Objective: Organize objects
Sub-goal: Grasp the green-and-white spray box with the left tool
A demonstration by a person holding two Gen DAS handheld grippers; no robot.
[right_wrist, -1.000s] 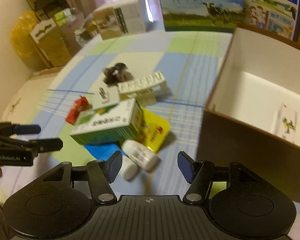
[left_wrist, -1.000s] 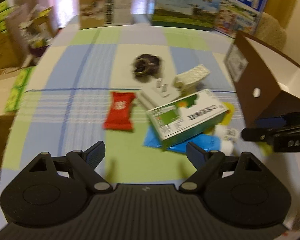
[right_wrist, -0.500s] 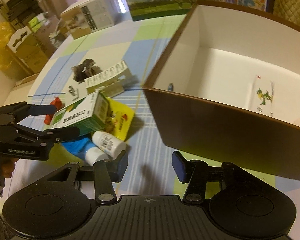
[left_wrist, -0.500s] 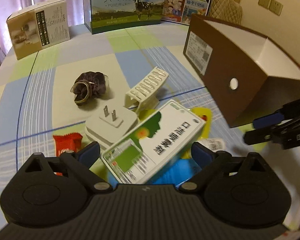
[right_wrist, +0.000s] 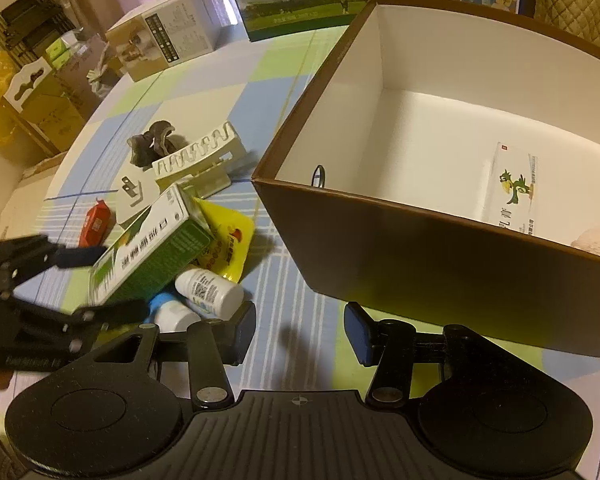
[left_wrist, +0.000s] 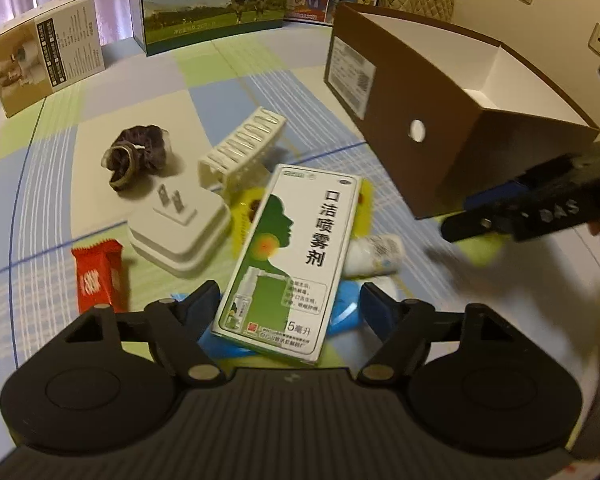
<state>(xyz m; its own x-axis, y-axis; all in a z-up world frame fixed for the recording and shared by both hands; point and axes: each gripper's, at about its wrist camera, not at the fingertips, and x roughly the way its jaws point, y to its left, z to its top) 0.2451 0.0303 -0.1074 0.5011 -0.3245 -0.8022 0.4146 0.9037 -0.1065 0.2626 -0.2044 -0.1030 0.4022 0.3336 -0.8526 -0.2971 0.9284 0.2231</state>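
Observation:
A green-and-white spray box (left_wrist: 292, 256) lies tilted on top of a pile on the checked tablecloth. My left gripper (left_wrist: 290, 306) is open and straddles the near end of that box; a gap shows beside its right finger. In the pile are a white bottle (right_wrist: 210, 290), a yellow sachet (right_wrist: 224, 244), a blue packet (left_wrist: 344, 308), a white plug adapter (left_wrist: 180, 232), a white ribbed clip (left_wrist: 244, 152), a dark scrunchie (left_wrist: 136, 156) and a red candy packet (left_wrist: 98, 278). My right gripper (right_wrist: 300, 332) is open and empty, low in front of the brown box (right_wrist: 440, 248).
Inside the brown box lie a white medicine carton (right_wrist: 512, 188) and a pale pinkish thing (right_wrist: 598, 242). Milk cartons (left_wrist: 208, 0) and a beige box (left_wrist: 44, 52) stand along the table's far edge. Cardboard and bags (right_wrist: 40, 92) crowd the floor to the left.
My left gripper has come down and forward until its fingers straddle the spray box. My right gripper has swung towards the brown box and moved closer to its near wall.

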